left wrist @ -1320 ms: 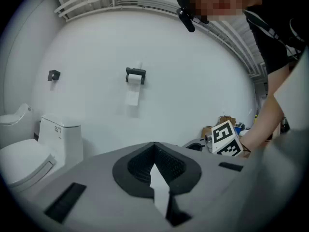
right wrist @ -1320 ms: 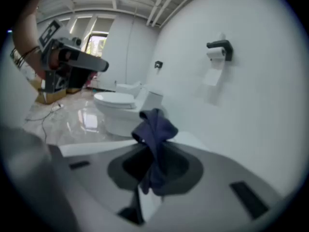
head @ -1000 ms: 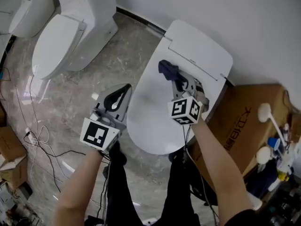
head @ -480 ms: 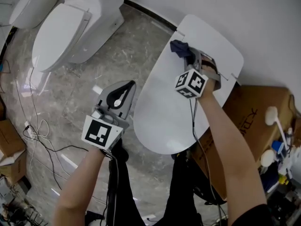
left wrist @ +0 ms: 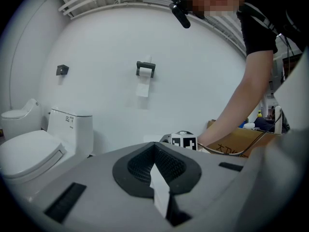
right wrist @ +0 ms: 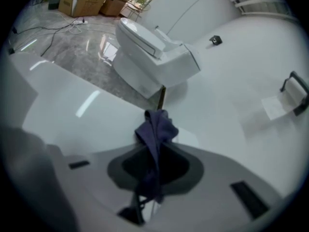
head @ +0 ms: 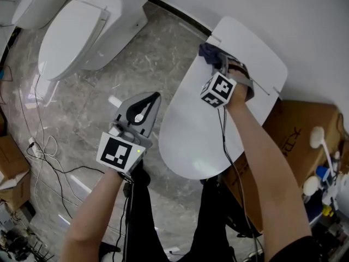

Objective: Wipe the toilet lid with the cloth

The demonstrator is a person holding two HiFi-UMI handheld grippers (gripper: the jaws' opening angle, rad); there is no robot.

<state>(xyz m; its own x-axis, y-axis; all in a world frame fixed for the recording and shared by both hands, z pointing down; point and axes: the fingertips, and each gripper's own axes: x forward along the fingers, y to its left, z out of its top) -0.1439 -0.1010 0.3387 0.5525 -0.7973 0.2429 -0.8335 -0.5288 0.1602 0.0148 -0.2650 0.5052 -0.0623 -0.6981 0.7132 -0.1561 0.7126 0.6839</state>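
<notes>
The white toilet lid [head: 199, 124] lies shut in the middle of the head view. A dark blue cloth [head: 208, 51] rests at the lid's far left corner near the hinge, and my right gripper [head: 218, 62] is shut on it. In the right gripper view the cloth [right wrist: 156, 129] sticks out bunched from between the jaws of the right gripper [right wrist: 153, 170], over the lid [right wrist: 72, 110]. My left gripper [head: 152, 99] hangs over the floor left of the lid, shut with nothing in it. In its own view the left gripper [left wrist: 157, 175] points at the wall.
Another white toilet [head: 82, 31] stands at the upper left, a third toilet [head: 30, 4] beyond it. A cardboard box [head: 300, 141] sits right of the lid, with brushes and bottles [head: 322, 173] past it. Cables [head: 46, 154] trail over the marble floor. A paper holder [left wrist: 145, 70] hangs on the wall.
My right gripper has slid the cloth along the lid from its middle to the far end by the hinge. The left gripper has hardly moved.
</notes>
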